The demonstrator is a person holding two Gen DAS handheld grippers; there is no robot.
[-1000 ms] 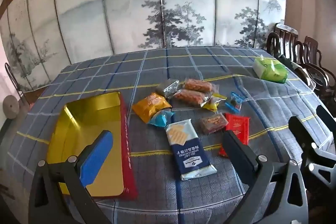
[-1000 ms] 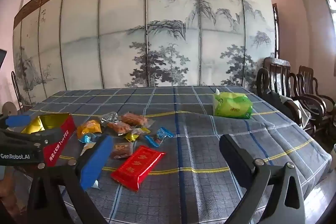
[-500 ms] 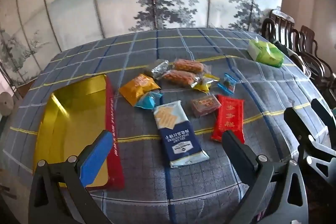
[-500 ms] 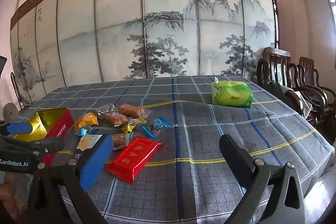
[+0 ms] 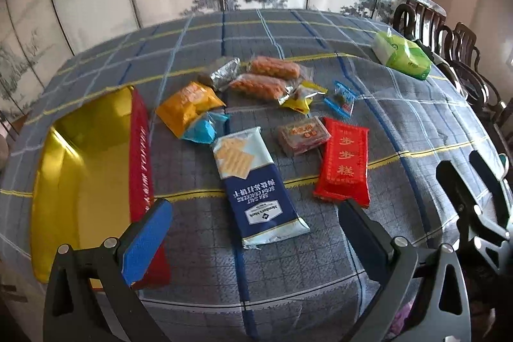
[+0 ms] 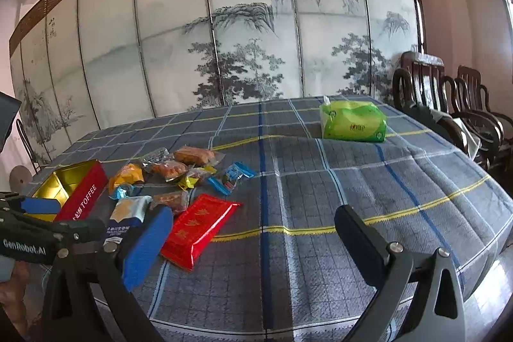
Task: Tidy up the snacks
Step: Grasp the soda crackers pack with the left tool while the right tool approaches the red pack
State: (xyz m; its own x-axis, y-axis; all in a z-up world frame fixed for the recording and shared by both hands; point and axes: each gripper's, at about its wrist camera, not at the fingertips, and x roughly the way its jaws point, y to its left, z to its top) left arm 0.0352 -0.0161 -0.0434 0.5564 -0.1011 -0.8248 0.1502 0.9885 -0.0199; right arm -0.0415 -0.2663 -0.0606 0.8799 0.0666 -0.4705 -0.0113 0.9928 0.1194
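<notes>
Two hand-held grippers, both spread wide and empty; nothing boxed yet.
Worktop [image 5: 320, 262]: plaid cloth; snacks clustered centre-left, green tissue pack [image 6: 352, 121] well apart at the far right.
Toffee tin [image 5: 80, 169]: gold inside, red wall, empty, at your left; likely drop-off for everything.
Cracker pack [image 5: 256, 188]: biggest snack, blue and silver, flat on the cloth, just right of the tin. Its long axis runs nearly straight away from you, tilted slightly left at the far end.
Red cake pack [image 5: 344, 165]: lies right of the crackers, long axis roughly parallel.
Small stuff: orange bag [image 5: 187, 108], clear-wrapped pastry [image 5: 303, 133], two wrapped rolls and loose candies beyond.
Left hand-held gripper [image 5: 253, 233]: above the near end of the cracker pack, which lies dead ahead between the fingers. Not touching.
Right hand-held gripper [image 6: 253, 233]: off to the right, aimed at bare cloth; farther from the crackers.
Call: your left takes the crackers. Jaws already span the short width, so drop straight down and pinch across it.
</notes>
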